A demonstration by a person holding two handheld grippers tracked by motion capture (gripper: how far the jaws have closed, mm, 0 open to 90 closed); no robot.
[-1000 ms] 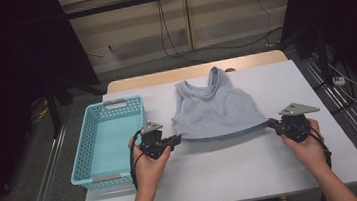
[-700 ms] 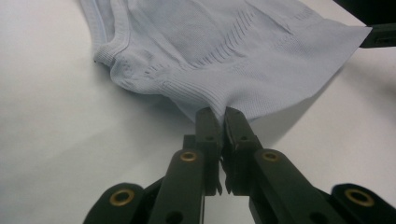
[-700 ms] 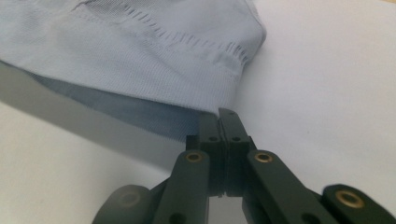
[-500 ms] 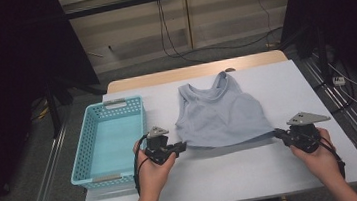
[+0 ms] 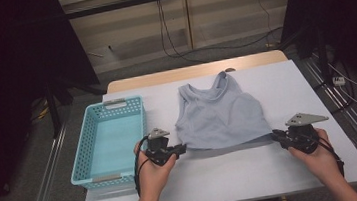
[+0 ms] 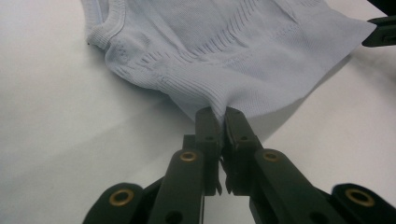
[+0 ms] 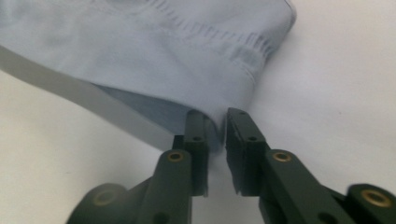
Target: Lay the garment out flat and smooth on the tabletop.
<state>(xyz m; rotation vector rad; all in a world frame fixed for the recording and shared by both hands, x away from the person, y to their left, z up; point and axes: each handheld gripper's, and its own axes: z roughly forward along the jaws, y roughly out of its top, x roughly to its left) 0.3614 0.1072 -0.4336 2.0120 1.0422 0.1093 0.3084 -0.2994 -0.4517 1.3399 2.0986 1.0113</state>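
A pale blue sleeveless top lies flat on the white table, neck to the far side and hem toward me. My left gripper is at the hem's left corner, shut on the ribbed fabric, which bunches between its tips. At the hem's right corner is my right gripper. Its jaws have just been opening. In the right gripper view a gap shows between them, and the corner of the top still lies in that gap against one jaw.
A light blue plastic basket stands empty at the table's left, close beside my left hand. The table's right edge is just past my right hand. Beyond the table are dark stands and cables on the floor.
Both hands drew the hem toward me, and the top slid nearer and spread flat. The right gripper shifted outward to the right.
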